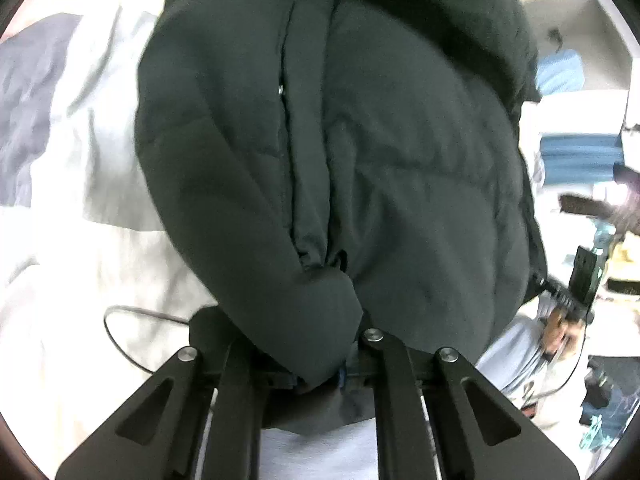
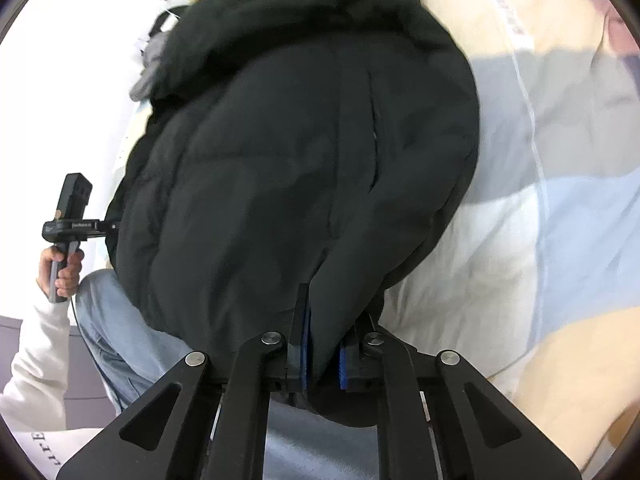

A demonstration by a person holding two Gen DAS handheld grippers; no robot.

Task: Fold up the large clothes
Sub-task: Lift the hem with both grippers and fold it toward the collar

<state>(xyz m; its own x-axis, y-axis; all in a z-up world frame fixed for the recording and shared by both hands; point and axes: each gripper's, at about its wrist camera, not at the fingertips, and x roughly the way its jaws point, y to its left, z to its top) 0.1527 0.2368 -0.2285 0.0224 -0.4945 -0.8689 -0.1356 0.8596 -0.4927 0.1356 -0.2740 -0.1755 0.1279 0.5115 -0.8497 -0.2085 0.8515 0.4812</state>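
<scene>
On the bed's pale quilt (image 2: 520, 240) the black puffer jacket (image 2: 300, 180) hangs from both pinched-tight grippers, left gripper (image 1: 320, 376), right gripper (image 2: 322, 360); slippery padding could slide free.

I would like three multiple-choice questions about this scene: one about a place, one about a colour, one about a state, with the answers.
1. Where does the dark puffy quilted jacket lie?
A. on pale bedding
B. in a basket
C. on a hanger

2. What colour are the pads of the right gripper?
A. red
B. blue
C. yellow

3. How are the jaws of the left gripper?
A. wide open, nothing between them
B. shut on the jacket's near edge
C. shut on a cable

Answers:
1 A: white and grey bedding spreads around it.
2 B: blue strips flank the pinched fabric.
3 B: dark fabric bunches between the fingers.
</scene>
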